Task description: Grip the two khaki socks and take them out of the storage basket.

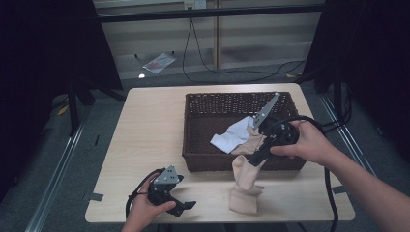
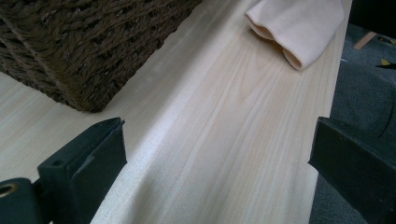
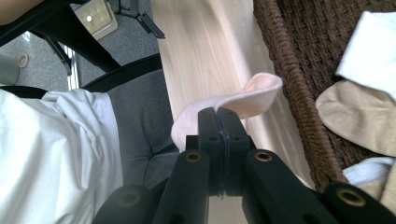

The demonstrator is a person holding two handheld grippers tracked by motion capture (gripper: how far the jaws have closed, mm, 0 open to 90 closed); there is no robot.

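**Peach sock pinched at the basket's front wall**

In the high view, the right gripper [image 1: 252,159] sits right of centre, held in the person's right hand [image 1: 309,142], its jaws clenched on the upper end of a pale peach fabric sock [image 1: 244,186]. The sock hangs down from the jaws in front of the dark brown woven wicker basket [image 1: 193,145], and its lower end rests crumpled on the light wooden table [image 1: 145,125] near the bottom edge of the frame. The right gripper view shows the two black jaws pressed together at centre with the sock [image 3: 233,105] curling out above them, beside the basket's rim [image 3: 289,79]

Inside the basket lie a white cloth [image 1: 232,135] and, just beside it, a beige fabric piece [image 1: 251,144], possibly another sock, though it is partly hidden by the gripper

At the lower left of the high view, the left gripper [image 1: 186,206] rests low over the table, held by the left hand [image 1: 145,212]. Its jaws stand released and well apart, with nothing between them; the left gripper view shows bare wood between the jaws, the basket's corner [image 2: 84,51] at upper left and the sock's end [image 2: 299,28] at upper right
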